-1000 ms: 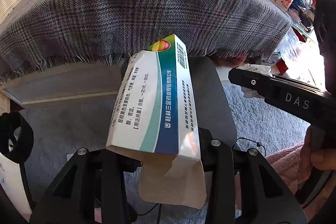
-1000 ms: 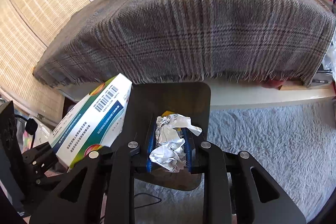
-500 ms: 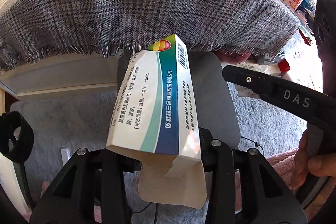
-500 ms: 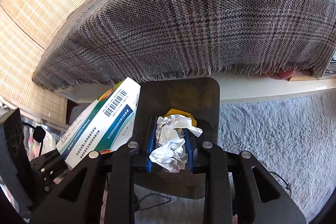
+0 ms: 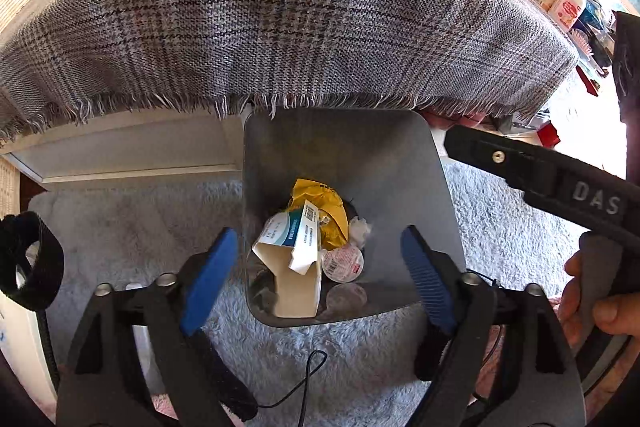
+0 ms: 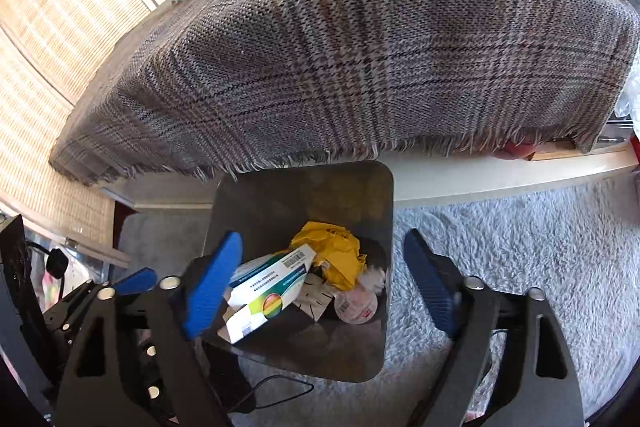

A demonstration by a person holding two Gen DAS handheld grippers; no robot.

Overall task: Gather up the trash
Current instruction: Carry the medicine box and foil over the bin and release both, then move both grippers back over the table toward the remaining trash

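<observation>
We hold our left gripper (image 5: 318, 263) with its jaws spread wide, blue pads (image 5: 208, 281) angled outward and nothing between them. Our right gripper (image 6: 320, 279) is likewise wide apart and empty, pads (image 6: 430, 291) splayed. In the left view, our right hand (image 5: 592, 311) wraps the right gripper's handle at the far right, its body reaching in beside the left one.

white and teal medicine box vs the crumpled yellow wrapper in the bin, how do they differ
The white and teal medicine box keeps its flat-sided carton shape; the crumpled yellow wrapper is wadded. The box bears barcodes and print, the wrapper is mostly plain yellow. Both lie inside the grey metal bin.
</observation>
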